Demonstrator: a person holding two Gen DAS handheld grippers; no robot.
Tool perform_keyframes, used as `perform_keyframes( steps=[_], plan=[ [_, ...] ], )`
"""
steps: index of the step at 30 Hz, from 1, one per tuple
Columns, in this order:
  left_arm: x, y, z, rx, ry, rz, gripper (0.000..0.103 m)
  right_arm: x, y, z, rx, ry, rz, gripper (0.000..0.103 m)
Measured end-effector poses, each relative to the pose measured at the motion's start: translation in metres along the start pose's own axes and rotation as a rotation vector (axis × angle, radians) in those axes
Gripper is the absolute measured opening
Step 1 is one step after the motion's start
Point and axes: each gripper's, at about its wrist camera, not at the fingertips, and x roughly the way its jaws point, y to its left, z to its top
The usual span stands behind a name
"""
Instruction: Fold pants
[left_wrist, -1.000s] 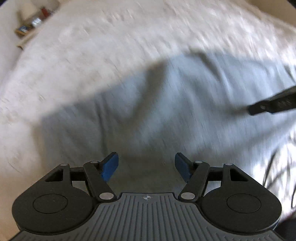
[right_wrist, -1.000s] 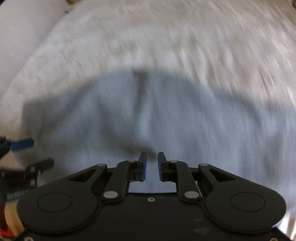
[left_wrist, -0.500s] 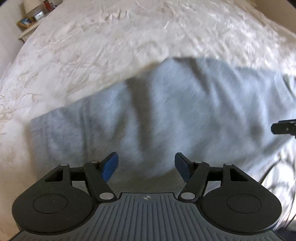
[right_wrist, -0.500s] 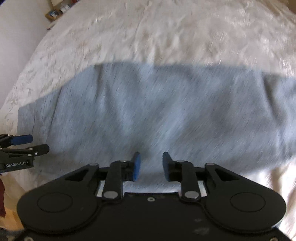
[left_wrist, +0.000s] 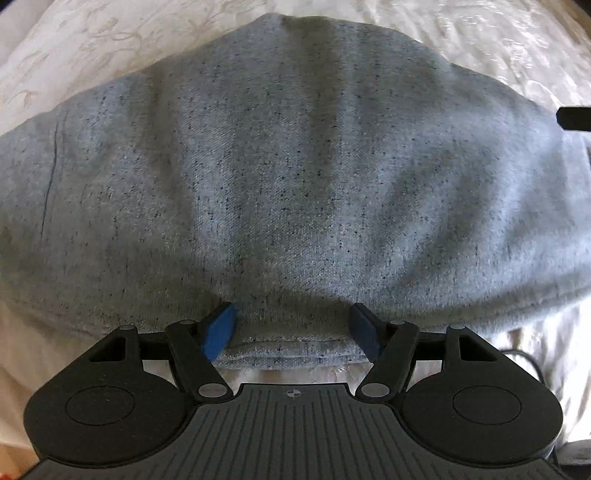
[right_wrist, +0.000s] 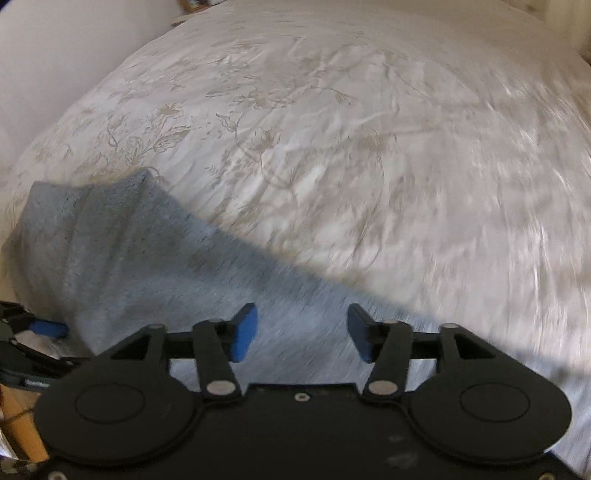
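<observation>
— So, what do you get from the left wrist camera?

— The left gripper (left_wrist: 291, 330) points down at the grey pants (left_wrist: 295, 177), which lie spread across the white bedspread (left_wrist: 92, 55) with its faint flower pattern. The pants fill nearly the whole view. Their near edge, a stack of folded layers, runs right between the blue fingertips (left_wrist: 218, 330), close to the near edge of the bed.

— Is it gripping them?

— No. Its jaws stand wide apart, one pad at each side of that stretch of edge, neither pressing on it. At the far right edge a dark bit of the other tool pokes in over the cloth.

— And the right wrist camera?

— It is blurred towards the right side. The right gripper (right_wrist: 301, 334) is tilted down over the pants (right_wrist: 155, 266), which here run as a grey band from the left, where the cloth bunches into soft ridges, down towards the lower right. Beyond it the bedspread (right_wrist: 369, 129) reaches to the far edge of the bed.

— Are those tongs closed?

— Open. The jaws have just been opening, and nothing sits between them; the grey fabric only shows behind the gap. The blue pads (right_wrist: 243, 334) are clear of it.

— Anything else?

— The left gripper (right_wrist: 40, 332) shows at the lower left, by the pants' left end near the bed's edge. Whether it touches the cloth from this side I cannot tell.
</observation>
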Motion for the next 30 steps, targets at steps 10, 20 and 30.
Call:
perform_keyframes(
  steps=[10,20,30],
  plan=[
    [-0.033,-0.016,0.046,-0.034,-0.067,-0.007,0.067,0.054,-0.014,0.034,-0.172,0.075,0.166,0.068],
    [-0.050,-0.048,0.134,0.006,-0.206,-0.080,0.067,0.029,0.010,0.018,-0.262,0.011,0.177,0.008],
    [-0.033,-0.059,0.160,-0.009,-0.211,-0.095,0.067,0.003,0.050,-0.023,-0.447,-0.062,0.075,0.010]
  ],
)
